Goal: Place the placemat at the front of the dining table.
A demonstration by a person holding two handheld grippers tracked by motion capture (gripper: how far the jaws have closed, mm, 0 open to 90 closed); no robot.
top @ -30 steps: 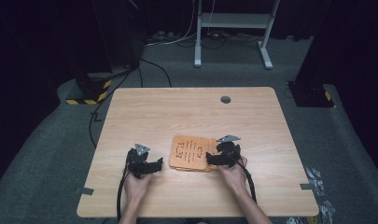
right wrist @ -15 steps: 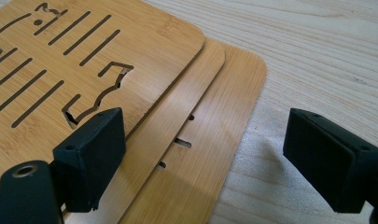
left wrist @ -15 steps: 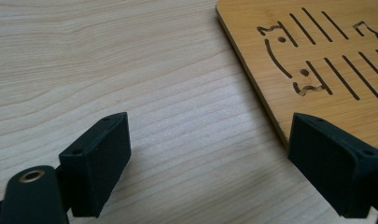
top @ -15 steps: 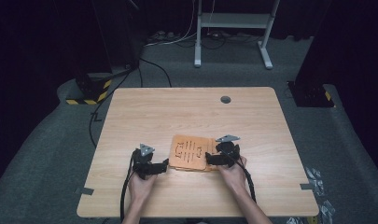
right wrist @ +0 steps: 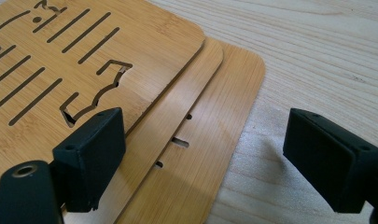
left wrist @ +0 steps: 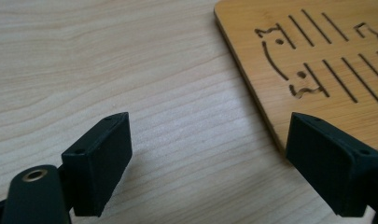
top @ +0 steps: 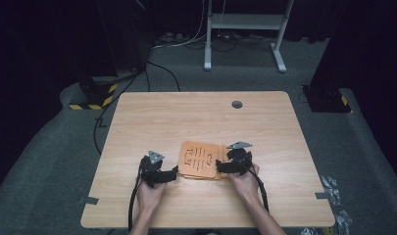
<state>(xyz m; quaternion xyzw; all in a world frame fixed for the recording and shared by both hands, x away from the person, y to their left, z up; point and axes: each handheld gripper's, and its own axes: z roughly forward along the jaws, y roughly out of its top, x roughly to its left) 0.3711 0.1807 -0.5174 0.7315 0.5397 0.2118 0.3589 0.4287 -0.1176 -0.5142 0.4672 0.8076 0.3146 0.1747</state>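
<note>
A stack of three thin bamboo boards [top: 201, 159] with cut slots lies flat on the wooden table [top: 186, 117], near the front middle. In the right gripper view the top board [right wrist: 60, 60] sits offset over the two lower boards [right wrist: 214, 140], whose corners stick out. My right gripper [top: 219, 166] is open at the stack's right side, its jaws straddling that corner [right wrist: 200, 154]. Also open, my left gripper [top: 174, 172] sits low over the table just left of the stack. Its right jaw reaches over the board's edge [left wrist: 317, 60] and holds nothing.
A small dark round cap [top: 236, 104] sits in the table's far right part. Cables trail from both grippers toward the front edge. Beyond the table, a white desk frame [top: 245, 29] stands on grey carpet.
My left gripper has slid right along the table to the stack's left edge. The right gripper and the boards have stayed put.
</note>
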